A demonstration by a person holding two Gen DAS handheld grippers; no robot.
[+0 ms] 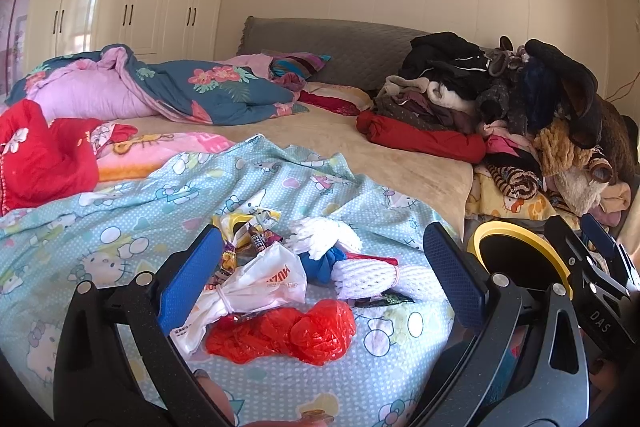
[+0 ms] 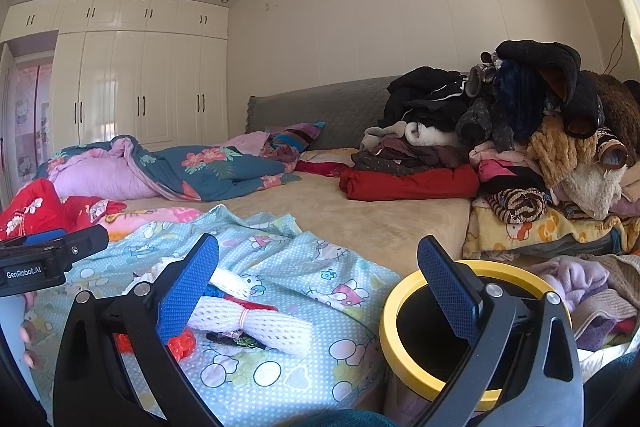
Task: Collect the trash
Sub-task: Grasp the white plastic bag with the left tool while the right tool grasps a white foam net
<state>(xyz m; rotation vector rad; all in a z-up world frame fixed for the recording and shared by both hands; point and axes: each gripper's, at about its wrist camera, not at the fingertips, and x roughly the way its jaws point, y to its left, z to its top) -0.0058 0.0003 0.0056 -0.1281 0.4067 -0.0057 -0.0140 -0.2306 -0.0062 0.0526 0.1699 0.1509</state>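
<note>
Trash (image 1: pixel 280 291) lies heaped on the light blue bedsheet (image 1: pixel 100 227), between the spread, empty fingers of the left gripper (image 1: pixel 320 275). Best pinch the red bag (image 1: pixel 288 331) first. The right gripper (image 2: pixel 320 291), also spread and empty, frames the yellow-rimmed bin (image 2: pixel 394 339) beyond.

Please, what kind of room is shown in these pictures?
Most likely a lived-in bedroom: a wide bed with a grey padded headboard, built-in cream wardrobes, and a clothes pile on it.

Home bedroom: bed (image 2: pixel 360 219) filling room, white wardrobe (image 2: pixel 140 87) standing beyond its far left side, clothes pile (image 2: pixel 500 131) lying at its right, quilt (image 2: pixel 192 167) bunching near headboard.
</note>
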